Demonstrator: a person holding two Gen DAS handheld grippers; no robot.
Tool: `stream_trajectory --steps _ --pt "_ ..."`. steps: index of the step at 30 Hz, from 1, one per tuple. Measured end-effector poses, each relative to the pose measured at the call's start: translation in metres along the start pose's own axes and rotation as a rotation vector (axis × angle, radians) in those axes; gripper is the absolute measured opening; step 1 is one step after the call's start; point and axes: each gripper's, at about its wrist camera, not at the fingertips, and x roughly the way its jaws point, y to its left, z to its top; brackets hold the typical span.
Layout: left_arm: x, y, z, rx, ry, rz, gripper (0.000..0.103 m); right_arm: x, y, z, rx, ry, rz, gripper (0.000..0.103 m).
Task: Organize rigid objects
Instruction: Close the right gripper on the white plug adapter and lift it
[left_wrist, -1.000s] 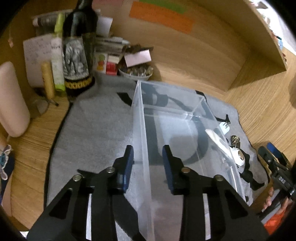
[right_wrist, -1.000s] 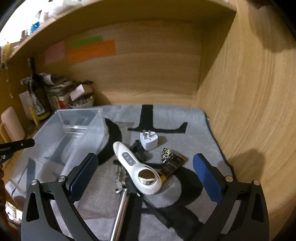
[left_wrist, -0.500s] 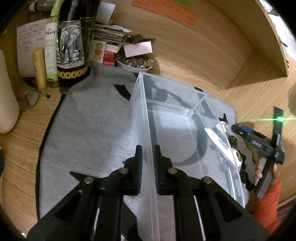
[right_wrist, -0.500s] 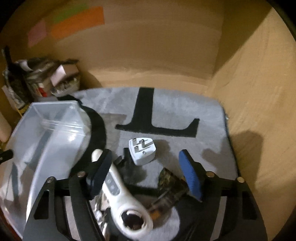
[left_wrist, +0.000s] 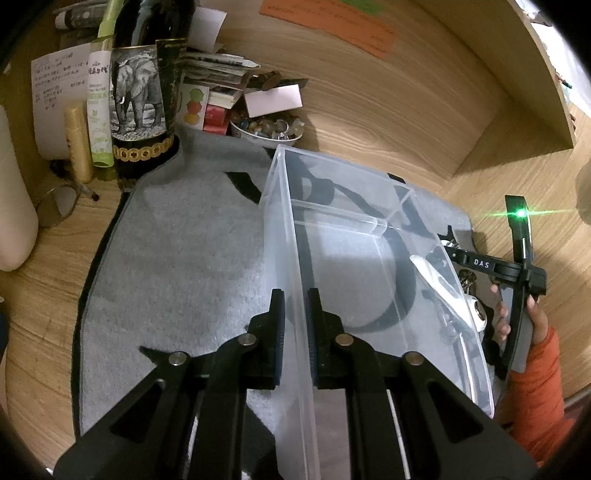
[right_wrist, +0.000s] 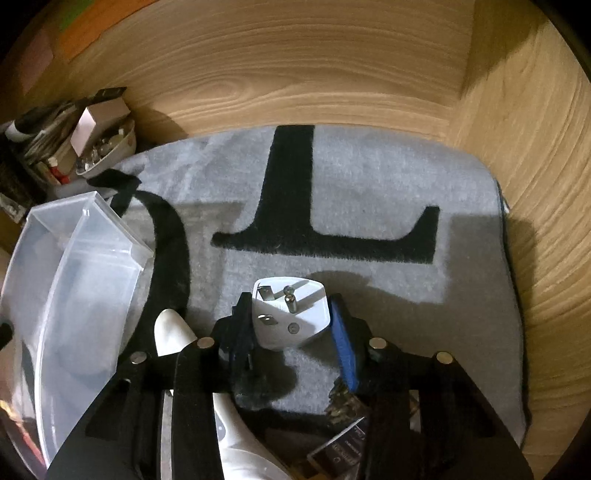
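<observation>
Bin (left_wrist: 369, 280) wall is pinched by left claw (left_wrist: 294, 321) to steady it; right claw (right_wrist: 291, 325) clamps plug (right_wrist: 291, 317) for loading.

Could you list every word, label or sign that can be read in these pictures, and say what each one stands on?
"DAS": white letters on the right gripper.
"L": large black letter on the grey mat.
Handwritten note: too small to read.
Green tube: print too small to read.
Orange sticky note: writing too blurred to read.
Dark packet: print blurred, unreadable.
Bottle: elephant picture only, no legible words.
</observation>
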Motion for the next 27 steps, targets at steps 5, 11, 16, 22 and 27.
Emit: stream_trajectory --steps 5,11,16,22,27 --pt "0.000 0.000 0.000 0.003 -0.006 0.000 0.011 -0.013 0.005 -0.003 -0.034 -0.042 -0.019 0.037" --pt "0.000 0.000 -0.001 -0.001 -0.014 0.001 0.011 -0.054 0.015 -0.003 -0.052 -0.150 -0.005 0.037" --pt "-0.001 0.001 -0.001 0.001 -0.014 -0.008 0.012 -0.086 0.039 -0.004 -0.100 -0.226 0.012 0.037" --pt "-0.001 0.000 -0.001 0.011 -0.014 -0.004 0.012 -0.109 0.076 -0.010 -0.179 -0.287 0.039 0.037" --pt "-0.001 0.000 -0.002 0.014 -0.016 -0.004 0.012 -0.114 0.105 -0.012 -0.220 -0.293 0.063 0.037"
